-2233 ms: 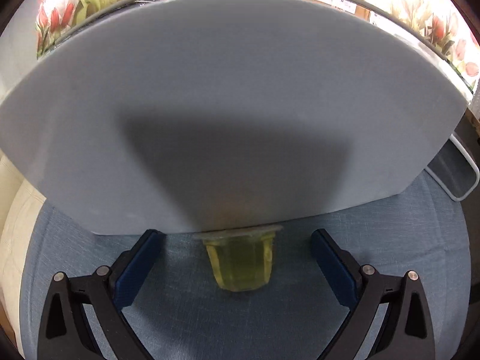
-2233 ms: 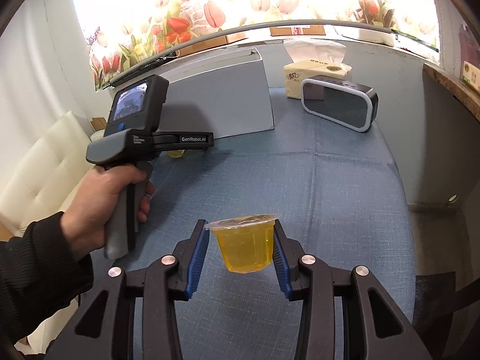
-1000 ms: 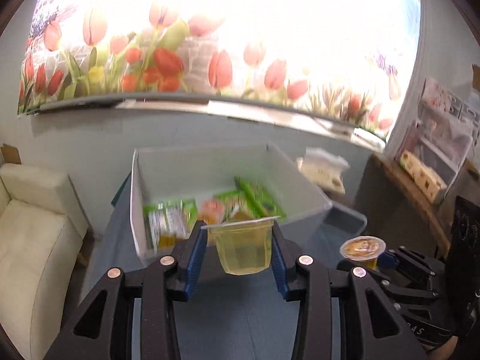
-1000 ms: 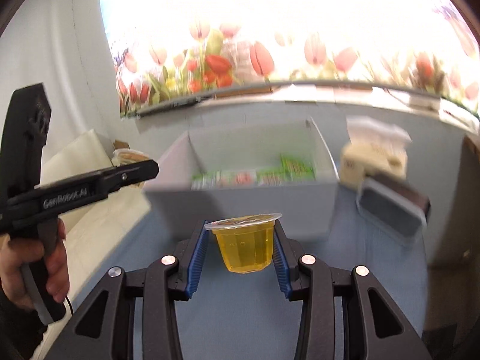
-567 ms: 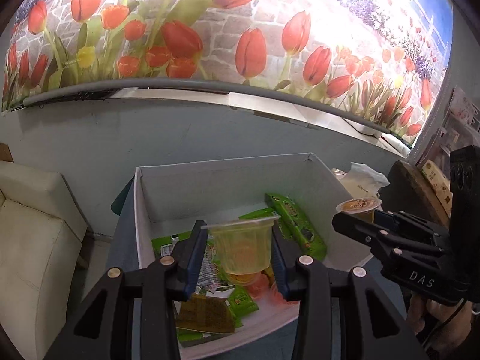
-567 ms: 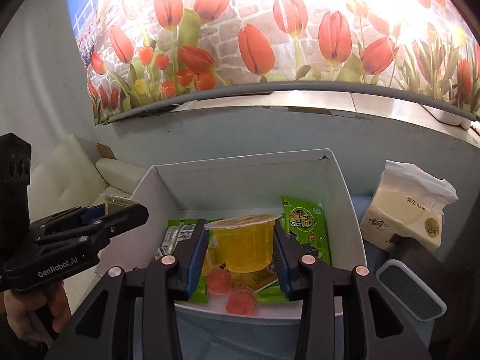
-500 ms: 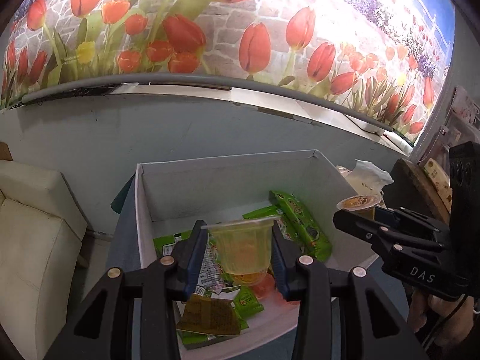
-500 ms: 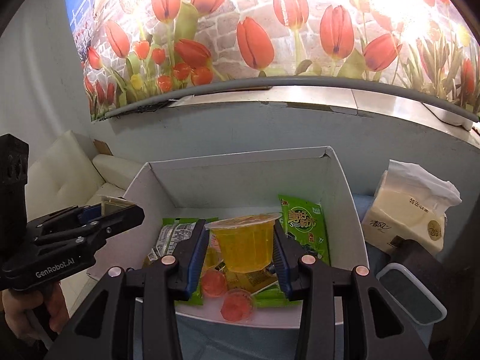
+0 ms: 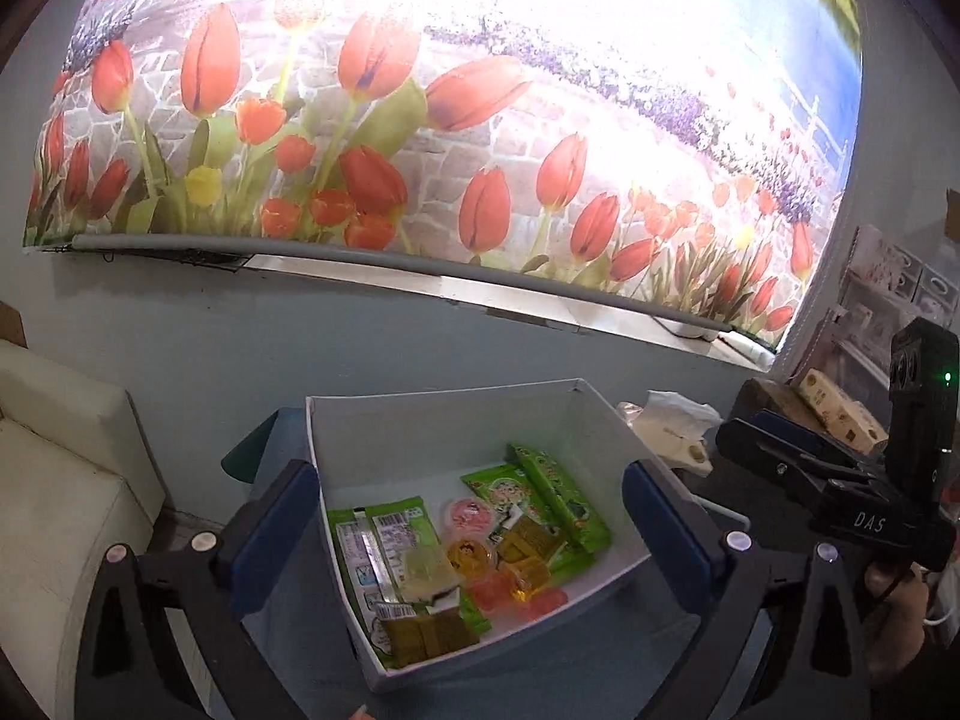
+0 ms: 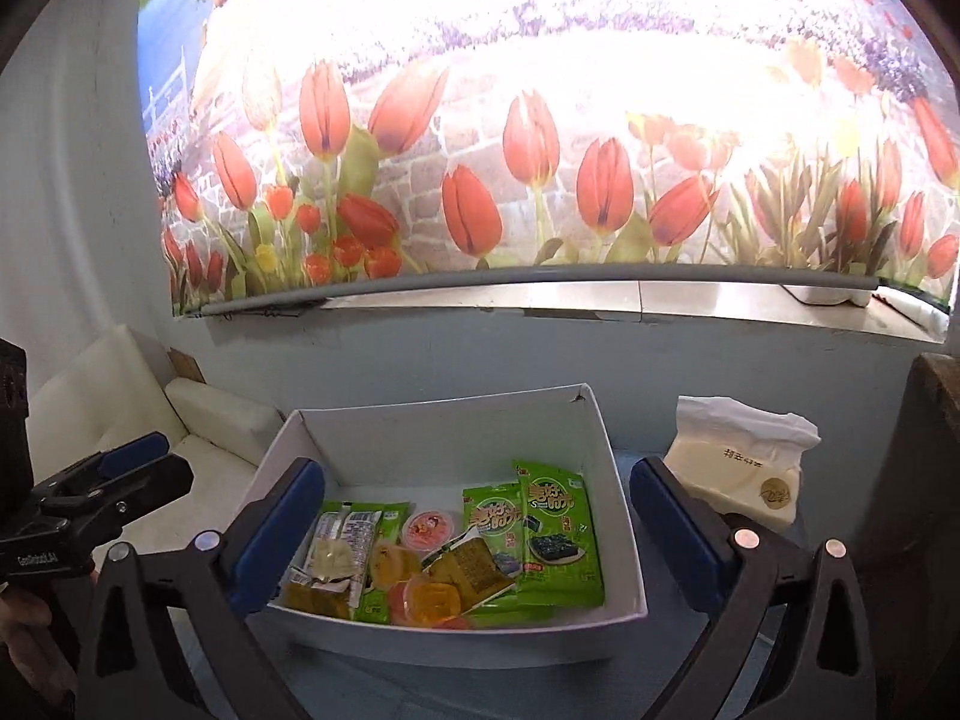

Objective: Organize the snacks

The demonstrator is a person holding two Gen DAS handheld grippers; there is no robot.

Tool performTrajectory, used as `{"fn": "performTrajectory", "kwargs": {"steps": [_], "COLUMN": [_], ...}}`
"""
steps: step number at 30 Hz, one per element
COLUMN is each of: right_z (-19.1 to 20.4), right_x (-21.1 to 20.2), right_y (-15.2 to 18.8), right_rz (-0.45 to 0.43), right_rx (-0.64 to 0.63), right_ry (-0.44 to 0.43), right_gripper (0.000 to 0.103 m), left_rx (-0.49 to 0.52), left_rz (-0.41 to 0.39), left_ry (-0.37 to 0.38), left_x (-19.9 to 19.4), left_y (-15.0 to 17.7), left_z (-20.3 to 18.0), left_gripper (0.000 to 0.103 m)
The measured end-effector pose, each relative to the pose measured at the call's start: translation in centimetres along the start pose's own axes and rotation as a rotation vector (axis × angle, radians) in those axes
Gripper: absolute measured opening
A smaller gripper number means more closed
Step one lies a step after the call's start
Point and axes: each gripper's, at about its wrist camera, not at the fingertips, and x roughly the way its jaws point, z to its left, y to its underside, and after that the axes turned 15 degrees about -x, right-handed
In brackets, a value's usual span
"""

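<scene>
Left gripper [image 9: 471,531] and right gripper [image 10: 477,531]: jaws have just been opening, now wide, nothing between them. Pale and orange translucent jelly cups [image 10: 429,597] apparently lie near the front wall of the white open cardboard box [image 10: 438,426], among green snack packets [image 10: 555,540]. Withdraw upward, clear of the rim.

A: Light source, both views?
B: Tulip mural [image 9: 456,138], backlit; its upper part is blown out to white glare.
A: Lower half?
B: Dim; wall [image 10: 480,360] bluish, box [image 10: 624,540] interior evenly lit and sharp.
A: Distortion?
B: Fisheye: ledge [image 9: 420,270] bowed, corners vignetted black.
</scene>
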Motion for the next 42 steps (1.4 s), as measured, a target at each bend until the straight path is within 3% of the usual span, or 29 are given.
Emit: {"fn": "performTrajectory", "kwargs": {"steps": [2, 4, 11, 15, 20, 22, 32, 42], "right_z": [0.7, 1.4, 5.1, 6.4, 8.3, 9.0, 11.1, 10.9], "right_x": [-2.7, -4.1, -12.4, -16.0, -19.5, -20.5, -24.2, -25.4], "right_y": [0.7, 1.6, 7.2, 10.3, 14.8, 16.1, 17.1, 16.9], "right_rz": [-0.036, 0.002, 0.021, 0.071, 0.104, 0.117, 0.092, 0.083], "right_rx": [-0.002, -0.008, -0.113, -0.066, -0.037, -0.026, -0.031, -0.007], "right_ry": [0.016, 0.029, 0.065, 0.03, 0.069, 0.06, 0.058, 0.04], "right_gripper": [0.103, 0.103, 0.103, 0.103, 0.103, 0.103, 0.103, 0.103], "left_rx": [-0.002, 0.007, 0.129, 0.148, 0.094, 0.135, 0.111, 0.144], "left_rz": [-0.002, -0.003, -0.038, 0.022, 0.104, 0.1, 0.106, 0.094], "left_ry": [0.037, 0.038, -0.009, 0.011, -0.045, -0.091, -0.144, -0.133], "left_x": [-1.7, -3.6, -12.0, -15.4, -17.2, -18.0, -20.5, -21.8], "left_y": [0.7, 1.8, 7.5, 11.5, 15.8, 17.1, 18.7, 18.9], "left_z": [-0.2, -0.7, -2.6, -2.8, -2.0, -2.6, -4.3, -5.6], "left_gripper": [0.103, 0.103, 0.103, 0.103, 0.103, 0.103, 0.103, 0.103]}}
